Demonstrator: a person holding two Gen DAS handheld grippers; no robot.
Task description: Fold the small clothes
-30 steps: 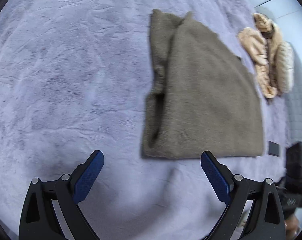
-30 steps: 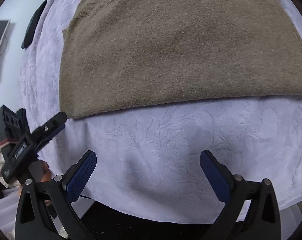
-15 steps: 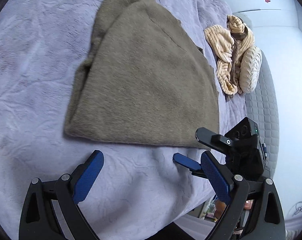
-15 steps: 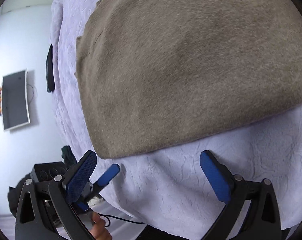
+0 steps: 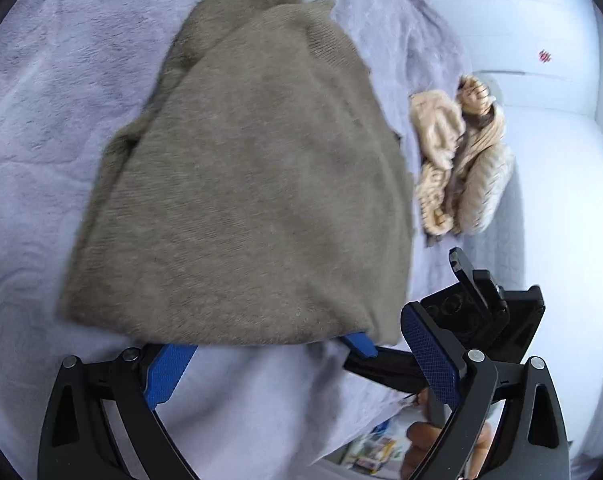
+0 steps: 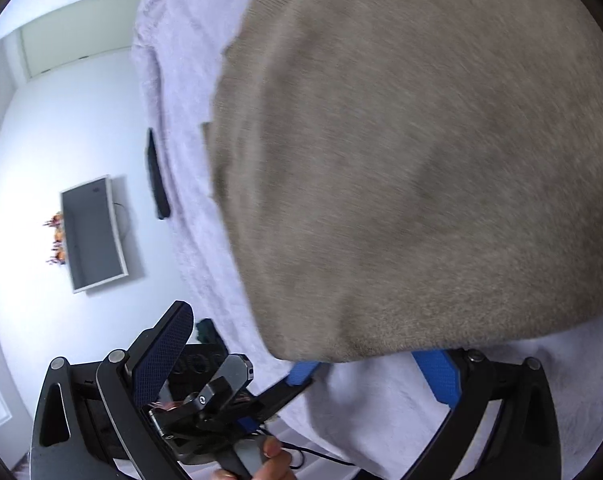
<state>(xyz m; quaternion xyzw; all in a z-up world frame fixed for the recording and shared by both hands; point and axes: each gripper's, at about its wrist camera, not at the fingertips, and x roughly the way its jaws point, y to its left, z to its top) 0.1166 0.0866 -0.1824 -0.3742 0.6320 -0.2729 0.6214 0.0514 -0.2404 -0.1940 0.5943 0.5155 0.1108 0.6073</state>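
- My left gripper (image 5: pixel 297 354) and right gripper (image 6: pixel 301 356) both gape wide at the sweater's (image 5: pixel 257 184) lower hem.
- Soft, light knit; I'd pinch its bottom corners.

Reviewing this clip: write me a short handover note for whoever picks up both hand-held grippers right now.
Left hand-held gripper: open, at the near edge of the brown sweater, one finger tucked under the hem.
Right hand-held gripper: open, at the same edge near the corner, fingertip under the cloth.
The sweater lies folded on the lavender blanket; a beige knit pile sits beyond it.
Left: likely grip the near edge, make the next fold, then the beige pile.
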